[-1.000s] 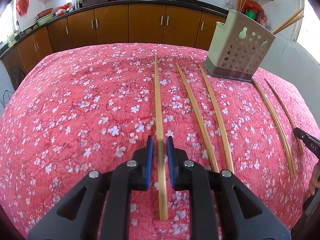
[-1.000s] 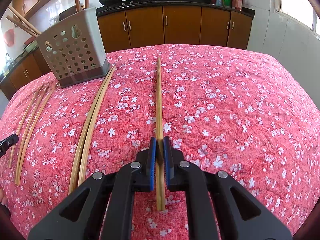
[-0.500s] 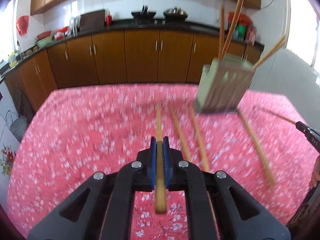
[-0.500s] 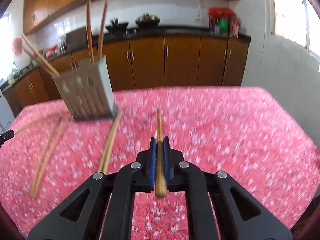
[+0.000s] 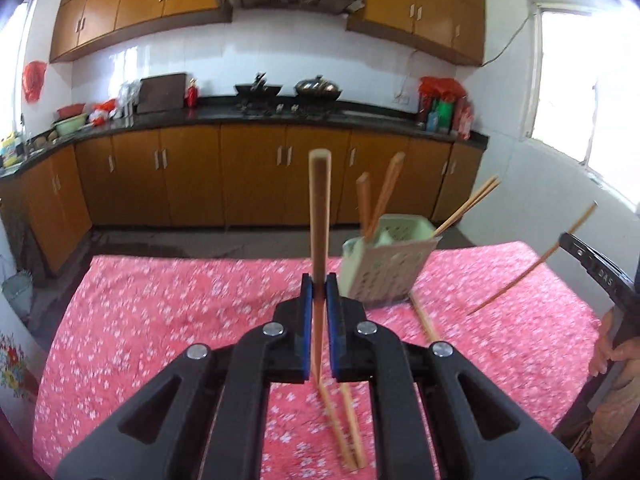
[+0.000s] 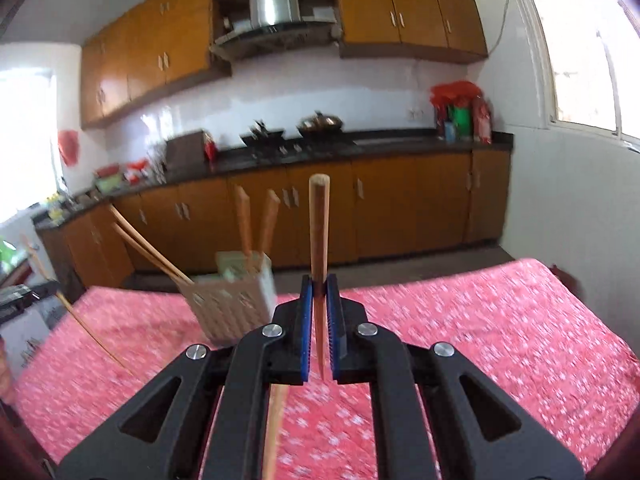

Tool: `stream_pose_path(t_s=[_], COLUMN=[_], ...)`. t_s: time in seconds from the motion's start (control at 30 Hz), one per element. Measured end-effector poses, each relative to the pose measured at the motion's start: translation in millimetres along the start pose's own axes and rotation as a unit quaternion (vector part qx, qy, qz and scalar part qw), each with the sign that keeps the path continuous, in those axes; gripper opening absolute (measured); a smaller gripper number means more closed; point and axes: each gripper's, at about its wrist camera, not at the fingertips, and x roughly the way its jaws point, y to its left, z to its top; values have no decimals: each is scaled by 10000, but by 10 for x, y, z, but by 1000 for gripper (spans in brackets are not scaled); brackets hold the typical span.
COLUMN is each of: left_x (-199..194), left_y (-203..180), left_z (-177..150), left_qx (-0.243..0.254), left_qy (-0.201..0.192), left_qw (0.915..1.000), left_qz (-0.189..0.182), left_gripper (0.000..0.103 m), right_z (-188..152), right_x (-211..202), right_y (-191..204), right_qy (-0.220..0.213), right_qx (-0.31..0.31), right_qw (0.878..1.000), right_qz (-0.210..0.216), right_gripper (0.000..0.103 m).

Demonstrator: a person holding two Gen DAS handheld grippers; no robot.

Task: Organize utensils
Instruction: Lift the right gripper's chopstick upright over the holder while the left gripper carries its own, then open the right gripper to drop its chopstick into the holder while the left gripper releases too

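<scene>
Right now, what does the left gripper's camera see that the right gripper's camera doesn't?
Only the left view shows two chopsticks lying on the red floral tablecloth, and a person's hand on the right gripper's handle at its right edge. Only the right view shows the table's bare right half. Both show a gripper shut on one raised chopstick, the left gripper with its chopstick and the right gripper with its own, plus the perforated holder with chopsticks standing in it.
</scene>
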Motion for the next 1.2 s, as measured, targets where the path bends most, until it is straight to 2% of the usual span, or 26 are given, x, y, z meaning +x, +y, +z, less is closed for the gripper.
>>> stream_pose_path(t_s=[0.17, 0.23, 0.33, 0.53, 0.6, 0.77, 0.9, 0.97, 1.07, 1.2], left_x=[-178, -209, -180, 112, 285, 687, 788, 814, 880, 992], left_y=[-257, -357, -536, -732, -782, -797, -710, -682, -700, -691], left_z=[322, 451, 692, 1035, 1076, 1042, 989, 999, 1001, 926], left_qx=[-19, -9, -10, -55, -13, 14, -126, -106, -102, -33], left_qy=[-486, -713, -1129, -1592, -1600, -1369, -1318, -1316, -1233, -1023], left_qw=[9982, 9967, 9929, 9872, 9871, 9906, 9912, 9912, 9923, 9947], left_qz=[-343, -390, -366, -127, -77, -13, -82, -66, -104, -78], left_gripper=[8, 8, 8, 8, 8, 8, 8, 8, 8, 8], right_z=[383, 499, 656, 764, 758, 798, 894, 929, 861, 660], right_x=[-214, -241, -169, 273, 462, 584, 460, 440, 581, 822], right_y=[180, 270, 438, 567, 581, 581, 547, 612, 690, 733], right_qy=[-461, -653, -936, -937, -850, -1034, -1333, -1412, -1247, -810], right_qx=[227, 217, 64, -20, -45, -22, 151, 20, -105, -247], right_qw=[9964, 9943, 9922, 9931, 9942, 9926, 9881, 9871, 9895, 9944], right_qz=[681, 818, 816, 701, 655, 637, 758, 760, 728, 627], right_gripper=[8, 8, 8, 8, 8, 8, 8, 8, 8, 8])
